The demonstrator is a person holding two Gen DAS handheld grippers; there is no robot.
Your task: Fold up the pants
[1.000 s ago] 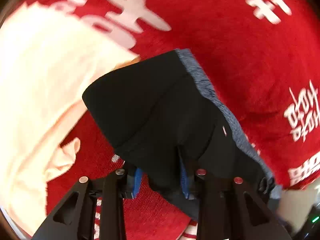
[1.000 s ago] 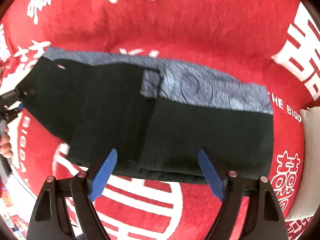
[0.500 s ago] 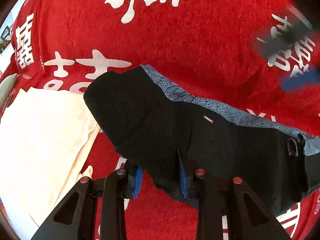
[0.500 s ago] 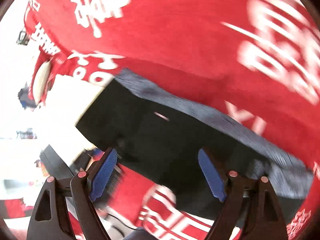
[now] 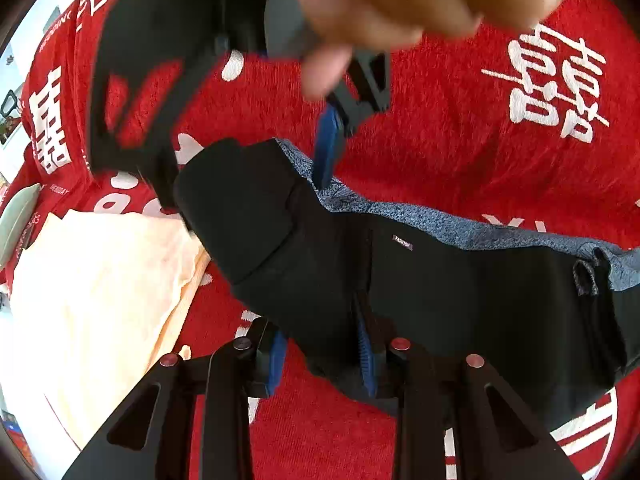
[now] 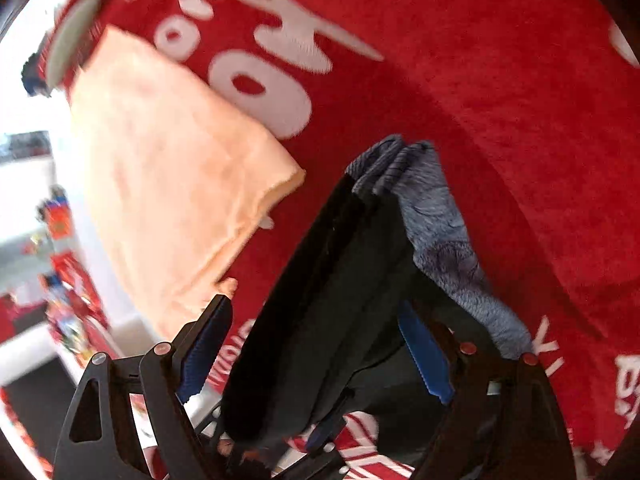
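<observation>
Folded black pants (image 5: 440, 288) with a grey-blue waistband (image 5: 460, 226) lie on the red blanket (image 5: 480, 140). My left gripper (image 5: 322, 356) is at the near edge, shut on a fold of the black fabric. My right gripper (image 5: 244, 188) comes down from above in a person's hand (image 5: 400, 4). It straddles the pants' left end, with one blue pad (image 5: 326, 152) against the waistband. In the right wrist view the pants (image 6: 320, 280) run end-on between the wide-open fingers of my right gripper (image 6: 316, 352). The left pad (image 6: 208, 344) stands clear of the cloth.
A folded peach cloth (image 5: 100, 300) (image 6: 168, 184) lies on the blanket just left of the pants. A pale grey-green oval object (image 5: 18, 220) (image 6: 74, 32) sits at the blanket's far left edge. Beyond that edge is a bright, cluttered room.
My right gripper has swept from the pants' long side to their left end and turned, so it now shows in the left wrist view. My left gripper keeps its hold.
</observation>
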